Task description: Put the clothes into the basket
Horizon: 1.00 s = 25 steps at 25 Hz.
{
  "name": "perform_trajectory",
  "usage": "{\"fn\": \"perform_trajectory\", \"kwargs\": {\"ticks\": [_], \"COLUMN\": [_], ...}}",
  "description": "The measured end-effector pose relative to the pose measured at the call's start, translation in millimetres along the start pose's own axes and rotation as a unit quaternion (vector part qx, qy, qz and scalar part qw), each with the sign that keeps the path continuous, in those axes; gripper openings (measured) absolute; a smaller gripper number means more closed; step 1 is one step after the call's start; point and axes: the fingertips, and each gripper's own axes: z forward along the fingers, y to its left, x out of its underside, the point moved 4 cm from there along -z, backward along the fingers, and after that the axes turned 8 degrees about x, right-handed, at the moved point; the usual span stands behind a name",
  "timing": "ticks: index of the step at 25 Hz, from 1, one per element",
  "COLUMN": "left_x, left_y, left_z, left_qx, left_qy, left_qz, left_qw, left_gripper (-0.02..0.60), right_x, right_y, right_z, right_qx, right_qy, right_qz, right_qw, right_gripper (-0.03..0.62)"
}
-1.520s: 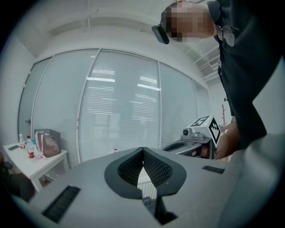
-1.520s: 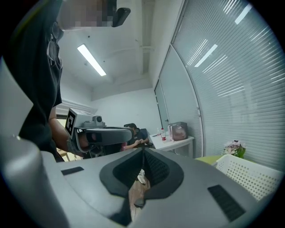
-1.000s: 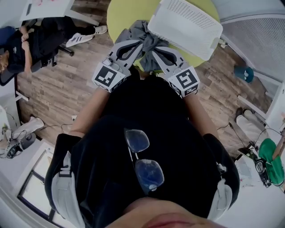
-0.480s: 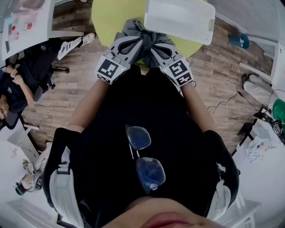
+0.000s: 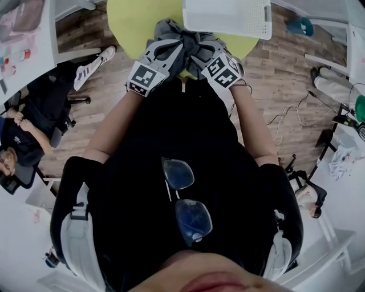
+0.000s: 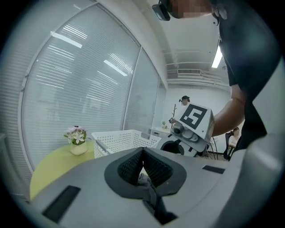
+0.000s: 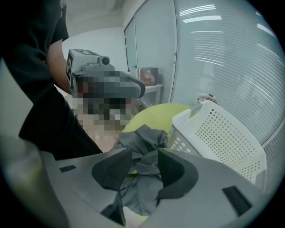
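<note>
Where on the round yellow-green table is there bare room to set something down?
The widest bare patch of the round yellow-green table lies left of the crumpled grey garment and the white perforated plastic basket, reaching towards the small pot of flowers. The near edge is crowded: the garment lies bunched close beside the basket.

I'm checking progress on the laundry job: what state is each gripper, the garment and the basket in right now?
Left gripper: shut on the garment.
Right gripper: jaws opening, garment between them, no longer pinched.
Garment: bunched on the table, outside the basket.
Basket: upright on the table, contents not visible.
</note>
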Motion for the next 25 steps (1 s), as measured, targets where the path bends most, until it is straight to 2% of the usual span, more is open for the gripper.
{"fn": "perform_trajectory", "kwargs": {"ticks": [8, 15, 20, 25], "left_x": [28, 47, 60, 65], "left_y": [9, 12, 15, 18], "left_z": [11, 21, 21, 14], "left_qx": [0.008, -0.003, -0.024, -0.049], "left_qy": [0.009, 0.006, 0.017, 0.021], "left_qz": [-0.001, -0.014, -0.021, -0.028], "left_qw": [0.9999, 0.9999, 0.9993, 0.9982], "left_gripper": [0.011, 0.011, 0.009, 0.011], "right_x": [28, 56, 71, 81], "right_y": [0, -2, -2, -2], "right_z": [35, 85, 120, 144], "right_qx": [-0.033, -0.065, -0.06, -0.045], "right_qy": [0.082, 0.136, 0.155, 0.167], "right_qz": [-0.034, -0.061, -0.077, -0.119], "right_qw": [0.995, 0.987, 0.983, 0.978], "right_gripper": [0.273, 0.391, 0.41, 0.417]}}
